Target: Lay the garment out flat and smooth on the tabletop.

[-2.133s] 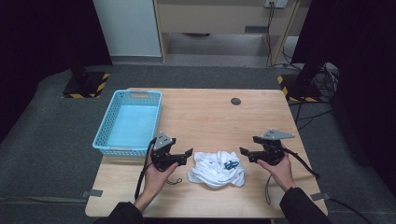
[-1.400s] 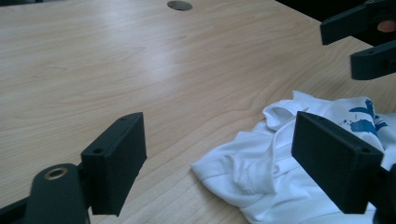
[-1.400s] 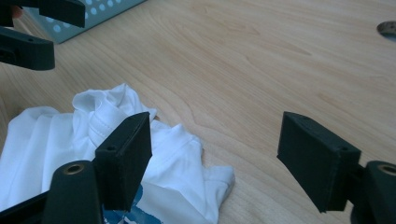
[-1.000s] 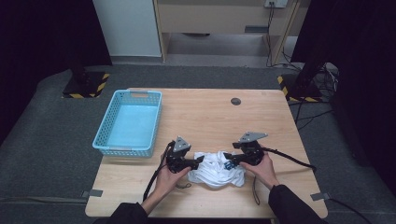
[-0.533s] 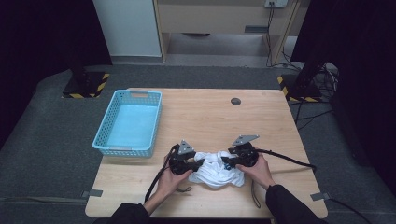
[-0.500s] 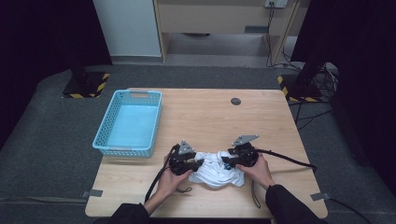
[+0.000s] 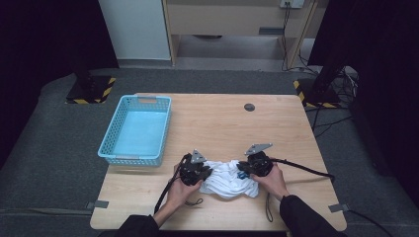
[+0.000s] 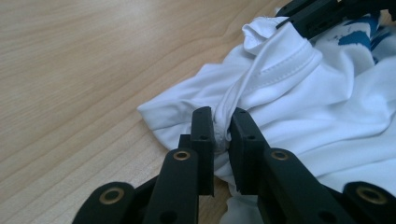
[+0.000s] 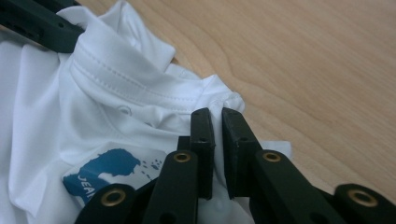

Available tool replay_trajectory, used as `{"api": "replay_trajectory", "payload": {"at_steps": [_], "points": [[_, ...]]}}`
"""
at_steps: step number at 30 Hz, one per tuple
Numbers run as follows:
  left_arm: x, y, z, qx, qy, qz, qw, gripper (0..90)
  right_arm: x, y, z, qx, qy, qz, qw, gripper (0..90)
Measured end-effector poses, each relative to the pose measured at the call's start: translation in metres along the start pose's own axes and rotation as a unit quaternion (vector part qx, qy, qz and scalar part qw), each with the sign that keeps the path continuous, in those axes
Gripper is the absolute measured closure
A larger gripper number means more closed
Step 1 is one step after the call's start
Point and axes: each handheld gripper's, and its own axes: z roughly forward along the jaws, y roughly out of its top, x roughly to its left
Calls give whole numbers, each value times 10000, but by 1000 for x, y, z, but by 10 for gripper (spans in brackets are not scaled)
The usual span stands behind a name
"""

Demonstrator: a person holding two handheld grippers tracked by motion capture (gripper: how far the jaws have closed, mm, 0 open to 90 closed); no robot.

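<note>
A crumpled white garment [image 7: 228,180] with a blue print [image 9: 109,170] lies near the table's front edge. My left gripper [image 7: 205,173] is at its left side; its jaws have just been closing and now pinch a raised fold of the cloth [image 8: 223,126]. My right gripper [image 7: 243,171] is at the garment's right side. Its jaws have also just been closing and stand together on the cloth's edge [image 9: 218,119]. In each gripper view the other gripper's black jaws touch the far collar seam [image 8: 280,65].
A light blue mesh basket [image 7: 106,148] stands at the table's left edge. A small dark disc [image 7: 249,107] sits in the wooden tabletop [image 7: 222,123] toward the back. Cables trail from both grippers across the front of the table.
Both hands came inward from either side of the garment and settled on its left and right edges. The garment has bunched slightly between them.
</note>
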Motion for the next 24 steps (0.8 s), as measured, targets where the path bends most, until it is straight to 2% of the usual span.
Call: {"api": "replay_trajectory", "payload": {"at_steps": [4,7,11,14,18,20,24], "points": [[2,8,-14,-310,-2,-110,9995,817,-2,4,-12,-297,-107,81,9995,858],[5,12,-25,-578,24,-246,9980,821,-5,5,-19,-505,-192,221,9983,861],[9,18,-31,-733,156,-316,9967,823,-10,7,-31,-789,-303,439,9955,861],[9,21,-32,-775,221,-313,9963,823,-11,9,-41,-1041,-380,560,9923,862],[8,29,-36,-887,288,-315,9951,822,-10,14,-54,-1369,-500,560,9877,862],[8,34,-39,-948,342,-246,9946,822,-9,17,-61,-1522,-537,543,9854,862],[7,47,-44,-1121,451,-121,9926,824,-8,22,-72,-1667,-637,472,9828,861]]}}
